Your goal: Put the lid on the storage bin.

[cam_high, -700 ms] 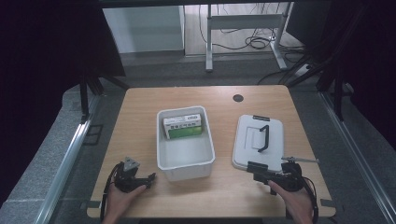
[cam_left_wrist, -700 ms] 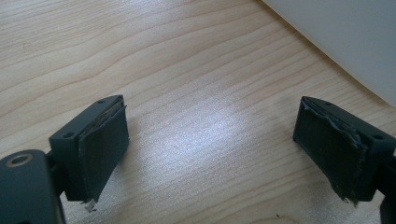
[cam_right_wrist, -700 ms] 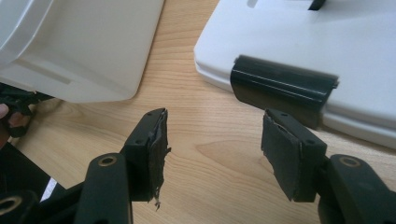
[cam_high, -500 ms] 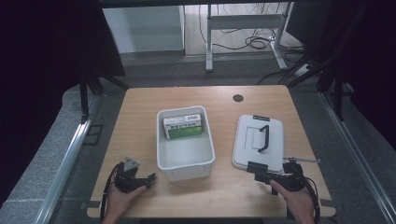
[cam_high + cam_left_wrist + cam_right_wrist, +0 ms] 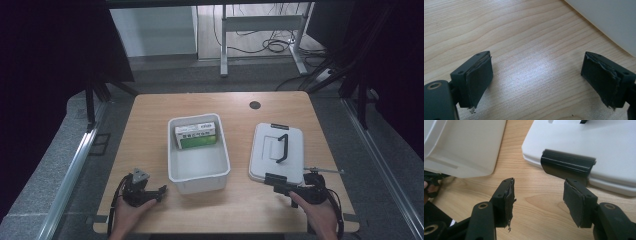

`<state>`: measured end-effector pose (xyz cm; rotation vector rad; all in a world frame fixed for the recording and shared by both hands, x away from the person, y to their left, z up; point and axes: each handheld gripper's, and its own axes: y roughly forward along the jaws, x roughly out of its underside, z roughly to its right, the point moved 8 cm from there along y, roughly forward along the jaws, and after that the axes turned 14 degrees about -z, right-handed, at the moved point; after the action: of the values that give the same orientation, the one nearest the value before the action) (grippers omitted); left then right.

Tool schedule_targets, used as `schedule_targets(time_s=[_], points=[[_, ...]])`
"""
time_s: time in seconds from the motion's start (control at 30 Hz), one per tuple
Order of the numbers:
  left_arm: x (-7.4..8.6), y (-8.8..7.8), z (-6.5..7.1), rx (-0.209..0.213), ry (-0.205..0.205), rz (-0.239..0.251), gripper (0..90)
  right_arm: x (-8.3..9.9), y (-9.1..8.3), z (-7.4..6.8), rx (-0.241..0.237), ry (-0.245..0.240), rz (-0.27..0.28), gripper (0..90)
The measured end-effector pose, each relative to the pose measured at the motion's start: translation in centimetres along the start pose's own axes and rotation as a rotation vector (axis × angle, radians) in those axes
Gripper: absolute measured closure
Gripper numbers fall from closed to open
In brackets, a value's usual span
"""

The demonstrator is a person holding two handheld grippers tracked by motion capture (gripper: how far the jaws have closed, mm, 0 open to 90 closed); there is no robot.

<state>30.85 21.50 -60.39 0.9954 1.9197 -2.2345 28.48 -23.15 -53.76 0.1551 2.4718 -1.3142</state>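
A white open bin point(image 5: 172, 165) stands mid-table with a green and white box point(image 5: 196, 135) lying at its far end. To its right lies the white lid point(image 5: 265, 160) with a black handle point(image 5: 282, 148) and a black latch point(image 5: 567, 165) on its near edge. My left gripper point(image 5: 161, 191) rests open on the wood near the bin's front left corner, nothing between its jaws point(image 5: 537, 82). My right gripper point(image 5: 278, 186) is open just in front of the lid's latch, and its pads point(image 5: 509, 200) hold nothing.
The bin's wall point(image 5: 614, 22) rises at the upper right of the left gripper view. A dark round hole point(image 5: 255, 105) marks the table's far side. Bare wood lies left of the bin. Beyond the table stand a desk frame and cables on the floor.
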Motion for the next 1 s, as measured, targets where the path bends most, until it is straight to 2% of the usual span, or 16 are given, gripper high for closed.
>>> schedule_targets(time_s=[0.1,0.6,0.73,1.0], points=[[0.0,0.0,0.0,0.000,0.000,0.000,10.3,-0.2,-0.1,0.1,0.020,-0.016,-0.001,43.1],[0.0,0.0,0.0,0.000,-0.001,0.001,10.9,-1.9,-1.8,-0.4,0.023,-0.017,0.043,43.7],[0.0,0.0,0.0,-0.001,-0.002,0.002,11.0,-2.4,-1.8,-0.3,0.027,-0.012,0.035,43.9],[0.0,0.0,0.0,-0.001,-0.002,0.002,11.0,-3.7,-2.6,-0.4,0.027,0.005,0.055,44.6]])
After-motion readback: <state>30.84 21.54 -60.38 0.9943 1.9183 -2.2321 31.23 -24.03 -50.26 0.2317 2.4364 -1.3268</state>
